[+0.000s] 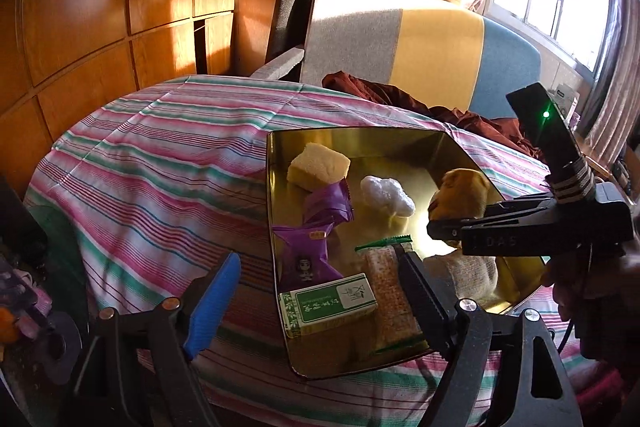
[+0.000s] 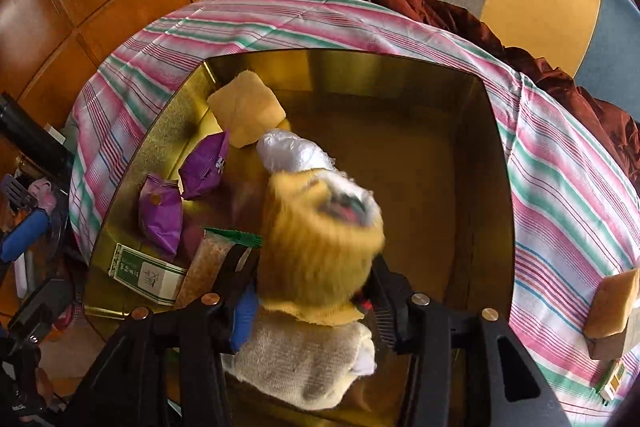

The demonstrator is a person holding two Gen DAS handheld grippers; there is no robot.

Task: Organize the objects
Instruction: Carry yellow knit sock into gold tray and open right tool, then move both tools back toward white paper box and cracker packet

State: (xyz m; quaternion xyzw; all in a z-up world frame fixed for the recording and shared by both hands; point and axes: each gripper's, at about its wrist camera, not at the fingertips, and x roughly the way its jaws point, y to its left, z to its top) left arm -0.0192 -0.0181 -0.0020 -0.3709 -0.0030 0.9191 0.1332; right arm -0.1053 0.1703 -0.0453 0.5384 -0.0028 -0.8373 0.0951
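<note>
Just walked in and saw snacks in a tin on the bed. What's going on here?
A person is tidying small things into a gold tin on the striped cloth. The right tool is over the tin with a yellow plush toy between its fingers; the picture is too blurred to tell whether it is gripped. The left tool hangs open at the tin's near edge, holding nothing. A green box, purple packets and a sponge cake lie inside.

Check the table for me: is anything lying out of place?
Yes. A tan sponge-like block sits on the striped cloth outside the gold tray, past its right wall, while the wrapped snacks lie inside it. What the block is I cannot tell.
</note>
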